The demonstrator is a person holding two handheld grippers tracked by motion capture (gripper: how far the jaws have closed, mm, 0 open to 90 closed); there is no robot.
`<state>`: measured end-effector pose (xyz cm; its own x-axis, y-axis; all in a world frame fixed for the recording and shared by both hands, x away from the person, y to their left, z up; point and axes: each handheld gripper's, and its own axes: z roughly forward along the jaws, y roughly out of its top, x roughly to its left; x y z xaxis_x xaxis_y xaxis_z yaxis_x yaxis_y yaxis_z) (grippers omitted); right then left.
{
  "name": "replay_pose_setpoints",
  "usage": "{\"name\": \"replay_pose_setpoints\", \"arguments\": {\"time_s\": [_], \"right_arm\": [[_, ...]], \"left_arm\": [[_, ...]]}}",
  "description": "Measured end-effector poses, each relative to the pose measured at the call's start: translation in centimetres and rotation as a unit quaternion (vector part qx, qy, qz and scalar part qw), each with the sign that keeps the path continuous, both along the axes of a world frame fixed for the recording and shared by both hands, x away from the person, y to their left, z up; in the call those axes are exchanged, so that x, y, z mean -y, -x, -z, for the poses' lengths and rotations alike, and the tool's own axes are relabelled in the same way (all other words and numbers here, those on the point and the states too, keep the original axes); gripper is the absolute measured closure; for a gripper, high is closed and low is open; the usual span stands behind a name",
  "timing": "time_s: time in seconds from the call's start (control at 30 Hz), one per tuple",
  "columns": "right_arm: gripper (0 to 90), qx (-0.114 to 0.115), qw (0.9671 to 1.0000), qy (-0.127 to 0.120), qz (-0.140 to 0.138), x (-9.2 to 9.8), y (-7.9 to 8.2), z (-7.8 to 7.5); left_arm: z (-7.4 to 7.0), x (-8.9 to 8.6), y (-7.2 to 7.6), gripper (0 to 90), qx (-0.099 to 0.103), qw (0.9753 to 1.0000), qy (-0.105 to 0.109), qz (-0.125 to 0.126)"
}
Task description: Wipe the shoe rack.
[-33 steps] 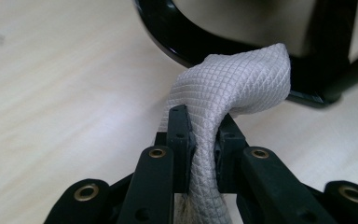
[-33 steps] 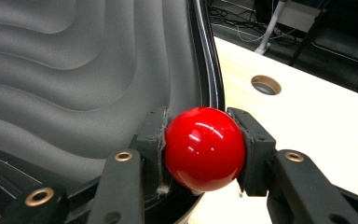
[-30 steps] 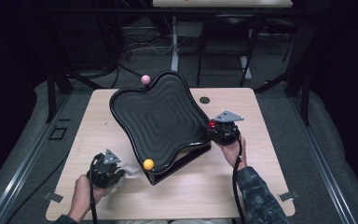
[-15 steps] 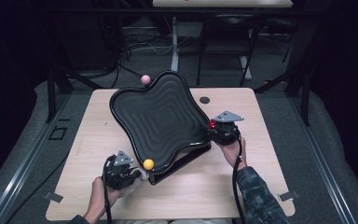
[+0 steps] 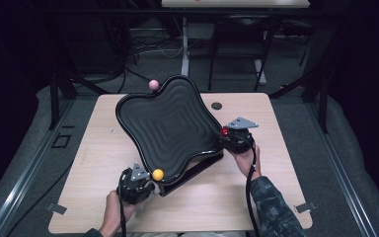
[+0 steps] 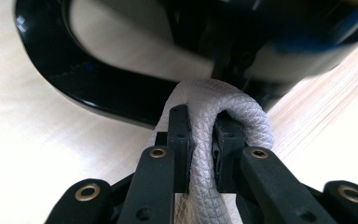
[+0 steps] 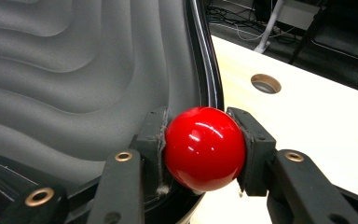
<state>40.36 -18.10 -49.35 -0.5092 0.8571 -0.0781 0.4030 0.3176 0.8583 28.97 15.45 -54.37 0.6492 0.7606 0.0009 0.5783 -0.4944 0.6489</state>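
High view: both forearms enter from the near edge of the wooden table (image 5: 103, 148); the left hand (image 5: 112, 210) holds the left gripper (image 5: 137, 183) low at the near corner of the black wavy tray (image 5: 170, 123), while the right hand (image 5: 244, 157) holds the right gripper (image 5: 225, 133) against the tray's right corner, its grey plate uppermost. Compared with one second ago, the left gripper has travelled rightward across the table from a spot well apart from the tray to a position just beside the orange ball (image 5: 158, 174); the right gripper and the tray have kept their places, the tray staying tilted with its near edge raised. Left gripper view: the jaws are clamped on a loop of white braided rope (image 6: 233, 112) that rises to the underside of the tray's black rim (image 6: 98, 93). Right gripper view: the jaws are closed around the red ball (image 7: 205, 148), which sits at the tray's edge beside the ribbed grey surface (image 7: 74, 70). A pink ball (image 5: 153, 84) stands at the tray's far corner
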Motion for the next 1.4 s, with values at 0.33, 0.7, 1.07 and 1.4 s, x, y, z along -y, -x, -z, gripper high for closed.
{"name": "replay_pose_setpoints", "arguments": {"time_s": [0.33,0.7,1.07,1.4], "right_arm": [[59.7,0.001,1.0,0.003,-0.001,0.0,0.0,0.0],[59.7,0.002,1.0,0.003,0.002,-0.1,0.0,0.0],[59.6,0.004,1.0,0.008,-0.001,0.0,0.0,0.0],[59.5,0.006,0.9997,0.022,0.0,0.0,-0.3,-0.2]], "left_arm": [[-0.4,-0.6,0.8,79.9,0.019,0.9996,0.021,-0.004],[0.1,-0.3,1.2,80.0,0.021,0.9997,0.013,-0.003],[-0.6,-4.6,0.1,79.6,0.013,0.9987,-0.001,-0.05],[-1.4,-7.7,-1.5,79.4,0.038,0.9913,0.032,-0.122]]}}
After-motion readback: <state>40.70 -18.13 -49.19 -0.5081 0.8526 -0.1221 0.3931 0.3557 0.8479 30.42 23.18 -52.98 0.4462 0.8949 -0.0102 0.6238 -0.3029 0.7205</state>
